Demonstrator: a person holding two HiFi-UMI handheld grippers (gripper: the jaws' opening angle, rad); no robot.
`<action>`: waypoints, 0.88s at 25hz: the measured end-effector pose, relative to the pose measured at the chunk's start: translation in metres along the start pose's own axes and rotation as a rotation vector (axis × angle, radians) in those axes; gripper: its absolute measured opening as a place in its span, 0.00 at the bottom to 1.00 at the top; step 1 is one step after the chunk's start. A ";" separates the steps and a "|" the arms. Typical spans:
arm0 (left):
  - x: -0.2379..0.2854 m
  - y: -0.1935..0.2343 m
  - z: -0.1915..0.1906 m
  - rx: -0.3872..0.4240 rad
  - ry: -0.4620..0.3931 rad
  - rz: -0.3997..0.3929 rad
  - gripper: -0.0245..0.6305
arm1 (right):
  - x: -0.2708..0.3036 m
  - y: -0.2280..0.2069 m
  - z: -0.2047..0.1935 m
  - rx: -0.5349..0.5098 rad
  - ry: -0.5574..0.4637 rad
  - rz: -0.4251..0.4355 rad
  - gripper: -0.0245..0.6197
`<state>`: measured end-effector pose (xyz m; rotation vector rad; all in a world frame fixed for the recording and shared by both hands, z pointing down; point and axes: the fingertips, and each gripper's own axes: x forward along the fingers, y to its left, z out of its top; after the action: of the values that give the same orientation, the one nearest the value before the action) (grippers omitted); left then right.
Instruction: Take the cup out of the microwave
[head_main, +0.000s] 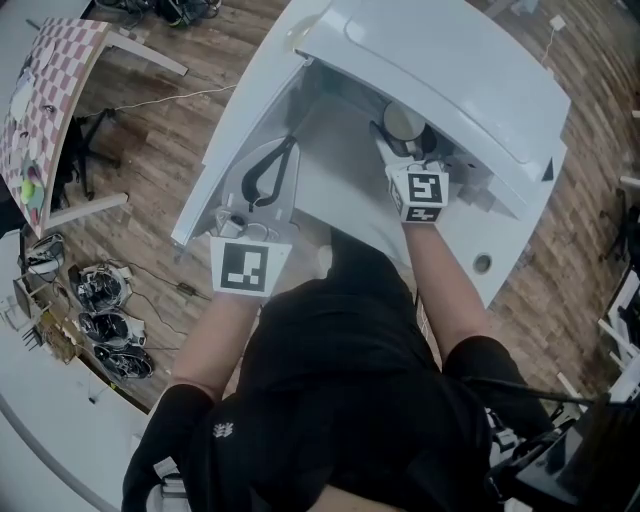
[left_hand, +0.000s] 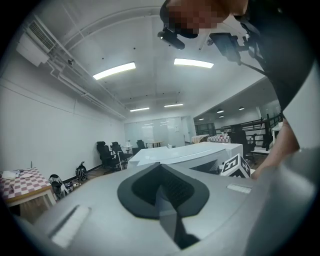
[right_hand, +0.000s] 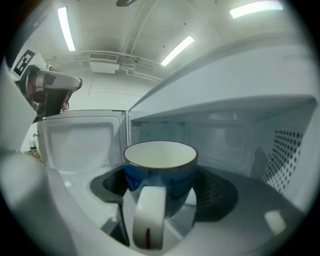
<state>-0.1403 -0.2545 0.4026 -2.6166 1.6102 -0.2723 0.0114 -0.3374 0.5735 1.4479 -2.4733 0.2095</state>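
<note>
At the upper left of the head view, a table with a pink checked cloth (head_main: 50, 85) is seen on the wood floor (head_main: 140, 140). A heap of black cables (head_main: 110, 320) is seen at the lower left. A little to the right, the left gripper (head_main: 285, 155) is held low beside the open door (head_main: 235, 130) of the white microwave (head_main: 450, 60). Its two black jaws are pressed together at the tips, and nothing is held between them. In the left gripper view, black chairs (left_hand: 107, 154) are seen far off at the left, and long lights (left_hand: 114, 70) are seen on the ceiling.

In the middle of the head view, the microwave is found on a white table (head_main: 505, 265), with its door open to the left. The cup (right_hand: 160, 167) is found inside the microwave, just under the top edge of the opening. It is blue outside and white inside, and it is upright. Its white handle is turned toward the camera in the right gripper view. Right of the middle, the right gripper (head_main: 405, 140) is held inside the opening. Its jaws are closed on the cup, with one jaw touching each side
</note>
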 end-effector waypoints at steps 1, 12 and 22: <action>-0.003 0.000 0.003 0.003 -0.007 0.001 0.04 | -0.003 0.001 0.001 -0.001 0.001 0.001 0.63; -0.039 -0.008 0.018 0.021 -0.047 -0.002 0.04 | -0.049 0.020 0.005 0.003 0.000 -0.003 0.63; -0.059 -0.019 0.037 0.021 -0.072 -0.016 0.04 | -0.103 0.021 0.026 0.014 0.004 -0.003 0.63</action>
<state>-0.1425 -0.1951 0.3622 -2.5934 1.5557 -0.1925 0.0372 -0.2481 0.5177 1.4551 -2.4714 0.2296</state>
